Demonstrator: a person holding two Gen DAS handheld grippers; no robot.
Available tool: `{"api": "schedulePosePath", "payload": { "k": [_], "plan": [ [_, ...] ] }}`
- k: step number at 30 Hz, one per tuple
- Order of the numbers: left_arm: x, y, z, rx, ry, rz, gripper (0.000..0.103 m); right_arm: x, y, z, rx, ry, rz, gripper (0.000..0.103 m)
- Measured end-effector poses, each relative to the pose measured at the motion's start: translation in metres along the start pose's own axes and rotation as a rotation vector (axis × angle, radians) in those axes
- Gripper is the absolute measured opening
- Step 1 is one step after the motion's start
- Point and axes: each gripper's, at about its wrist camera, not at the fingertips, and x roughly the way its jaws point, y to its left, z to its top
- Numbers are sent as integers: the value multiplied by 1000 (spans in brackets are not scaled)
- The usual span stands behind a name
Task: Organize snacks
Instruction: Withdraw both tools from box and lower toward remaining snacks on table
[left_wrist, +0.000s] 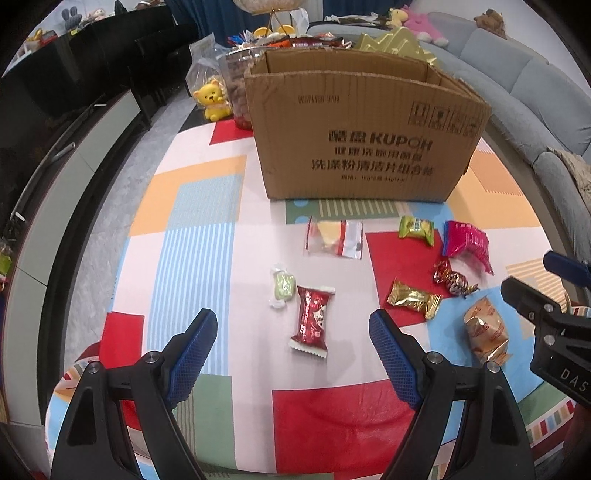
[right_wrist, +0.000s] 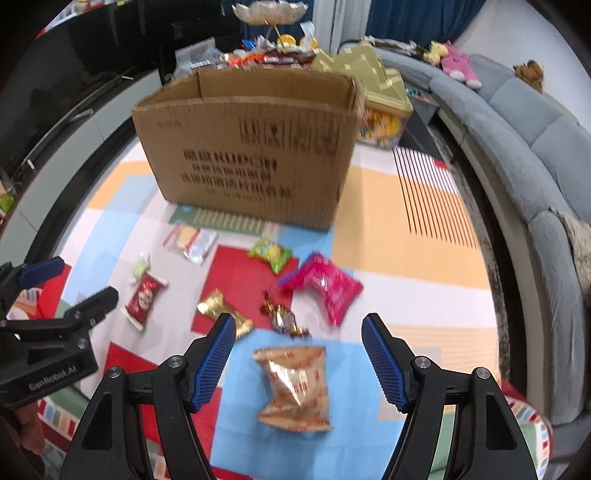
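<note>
The left gripper (left_wrist: 293, 339) hangs over the left part of the patterned worktop (left_wrist: 192, 229), its blue fingers (left_wrist: 195, 338) spread and released, nothing between them but the red packet (left_wrist: 312, 317) lying flat just ahead. A pale green candy (left_wrist: 283, 285) sits touching that packet's far left corner, so a clean pick probably means coming down square over the red packet's middle and closing across its narrow width, clear of the candy.

Farther off lies a clear sachet (left_wrist: 334, 238), and behind it the open cardboard box (left_wrist: 362, 136), likely where the snacks go.

Rightward, a gold wrapped sweet (right_wrist: 225, 314), a twisted foil candy (right_wrist: 282, 317), a green packet (right_wrist: 271, 254) and a pink packet (right_wrist: 325, 286) lie scattered near one another on the red patch.

The right gripper (right_wrist: 299, 363) is also released, its fingers (right_wrist: 384, 362) wide on either side of the crinkled gold pouch (right_wrist: 295, 387), not touching it. The pouch looks puffy and slippery; gripping its middle gently should hold it without crushing. The gold sweet lies just beside the left finger and could be nudged.

Behind the box are a jar, a yellow bear toy (left_wrist: 212, 99) and a heap of other snacks; a grey sofa (right_wrist: 517, 122) curves along the right. Nothing blocks the path to the box except its near wall, which must be cleared.
</note>
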Motion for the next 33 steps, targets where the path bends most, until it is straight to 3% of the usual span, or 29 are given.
{"api": "schedulePosePath", "payload": {
  "k": [23,27,33],
  "plan": [
    [48,-6,-13,15,82,22,82,47,-9,-35,69,186,3,71],
    [56,-6,-14,18,99,20,74,55,-7,-38,66,206,4,71],
    [65,-7,-15,21,112,16,74,64,-7,-40,74,228,15,71]
  ]
}}
